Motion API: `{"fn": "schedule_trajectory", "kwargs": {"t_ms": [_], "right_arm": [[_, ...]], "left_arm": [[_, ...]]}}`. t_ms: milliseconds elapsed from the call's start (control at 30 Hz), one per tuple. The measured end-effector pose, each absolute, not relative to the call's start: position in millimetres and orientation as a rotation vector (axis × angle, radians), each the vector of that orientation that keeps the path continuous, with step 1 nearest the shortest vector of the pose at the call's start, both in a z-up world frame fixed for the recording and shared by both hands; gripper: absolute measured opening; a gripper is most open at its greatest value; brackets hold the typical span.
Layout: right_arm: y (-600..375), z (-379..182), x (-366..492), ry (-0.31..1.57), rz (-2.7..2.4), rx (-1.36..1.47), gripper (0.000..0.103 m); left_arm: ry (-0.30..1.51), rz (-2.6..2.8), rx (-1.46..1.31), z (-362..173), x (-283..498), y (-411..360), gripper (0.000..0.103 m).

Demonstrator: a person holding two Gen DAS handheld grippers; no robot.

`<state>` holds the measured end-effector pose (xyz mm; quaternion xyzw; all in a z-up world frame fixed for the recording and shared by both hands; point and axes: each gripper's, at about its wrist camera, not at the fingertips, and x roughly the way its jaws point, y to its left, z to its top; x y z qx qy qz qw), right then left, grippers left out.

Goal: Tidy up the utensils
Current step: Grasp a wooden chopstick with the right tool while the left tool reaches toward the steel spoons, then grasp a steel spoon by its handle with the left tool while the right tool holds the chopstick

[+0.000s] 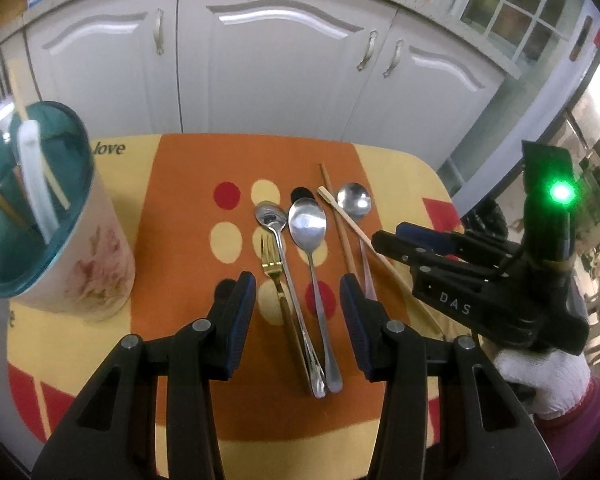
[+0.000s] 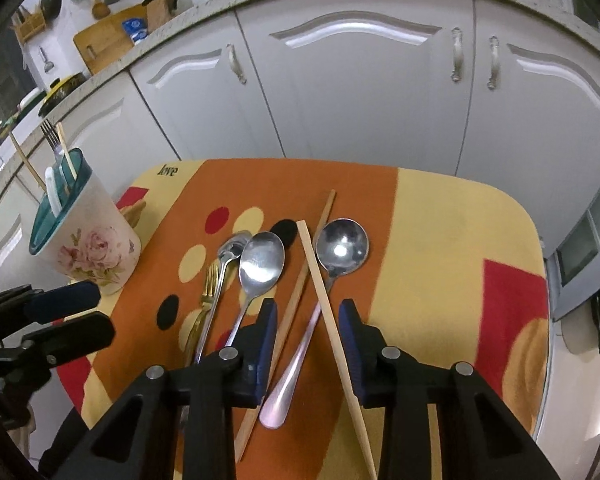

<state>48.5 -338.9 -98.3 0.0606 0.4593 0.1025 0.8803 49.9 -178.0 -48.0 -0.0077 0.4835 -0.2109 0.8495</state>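
Observation:
Loose utensils lie on an orange and yellow mat (image 1: 188,184) (image 2: 440,216): a gold fork (image 1: 275,276) (image 2: 208,288), a small spoon (image 1: 272,216) (image 2: 230,252), a large spoon (image 1: 307,224) (image 2: 260,262), a round spoon (image 1: 354,200) (image 2: 342,246) and two wooden chopsticks (image 1: 340,208) (image 2: 324,292). A floral holder with a teal rim (image 1: 60,240) (image 2: 88,248) stands at the left and holds a fork, chopsticks and a white utensil. My left gripper (image 1: 298,304) is open above the fork and spoon handles. My right gripper (image 2: 308,328) is open over the chopsticks and the round spoon's handle.
White cabinet doors (image 1: 284,60) (image 2: 360,92) stand right behind the table. The right gripper (image 1: 396,240) shows at the right of the left wrist view; the left gripper (image 2: 80,312) shows at the left of the right wrist view. The mat's right part (image 2: 460,240) is bare.

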Motion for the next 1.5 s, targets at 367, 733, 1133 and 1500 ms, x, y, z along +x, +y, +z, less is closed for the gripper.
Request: {"fn": "schedule_trajectory", "kwargs": {"t_ms": [367,733,1133,1500], "right_arm": [[-329,-118,88,1.025,0.244,0.053,0.024],[-340,-124,95,1.055,0.273,0.113,0.006],[-370,-123,40,1.069,0.286,0.315,0.006],[-373,-128,38,1.080,0.240,0.294,0.006]], "left_arm": [[1.098,-0.418,-0.016,-76,86,-191,0.043],[1.178,-0.430,0.001,-107,95,-196,0.015],[1.192,-0.489,-0.045,-104,80,-170,0.002],[1.135,-0.423,-0.073,-90,113,-187,0.014]]}}
